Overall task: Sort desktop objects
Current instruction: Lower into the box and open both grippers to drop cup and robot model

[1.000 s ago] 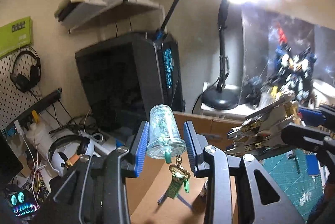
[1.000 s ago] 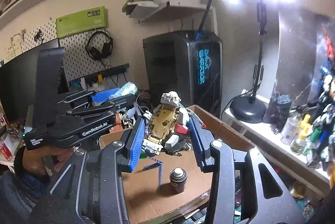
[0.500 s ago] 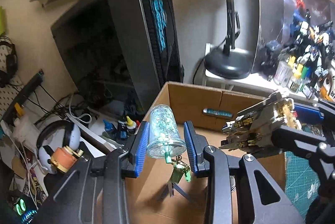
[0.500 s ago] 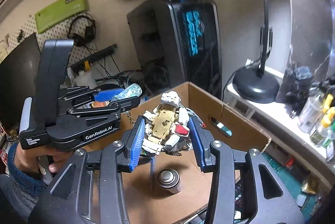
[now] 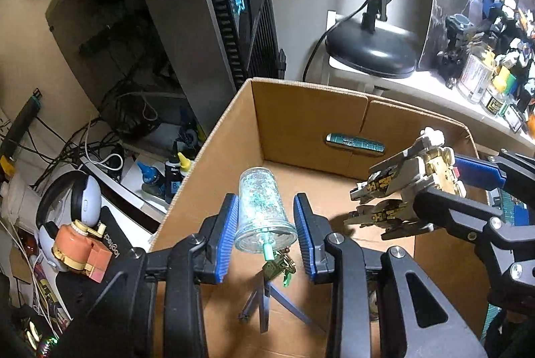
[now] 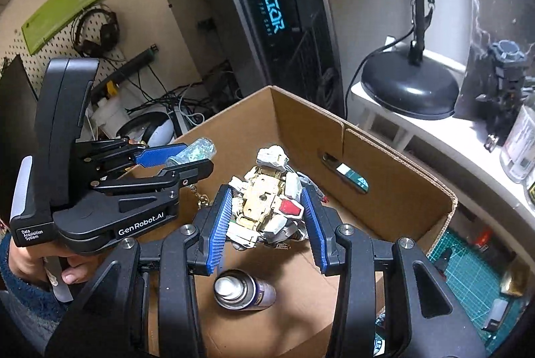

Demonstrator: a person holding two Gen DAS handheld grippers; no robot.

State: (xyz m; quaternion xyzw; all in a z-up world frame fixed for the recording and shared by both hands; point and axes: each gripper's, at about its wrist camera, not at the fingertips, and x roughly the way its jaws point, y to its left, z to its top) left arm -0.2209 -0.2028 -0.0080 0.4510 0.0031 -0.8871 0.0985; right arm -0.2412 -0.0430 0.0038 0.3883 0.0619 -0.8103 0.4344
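Blue-padded tongs [image 5: 265, 239] clamping glitter cup [image 5: 262, 214]

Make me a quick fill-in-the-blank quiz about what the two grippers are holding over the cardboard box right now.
1. The left gripper is shut on a clear glittery ____ with a keychain dangling from it.
2. The right gripper is shut on a white and gold toy ____.
3. Both grippers are over the open cardboard ____.
4. The spray can inside it has a ____ body.

Missing words: cup; robot; box; purple
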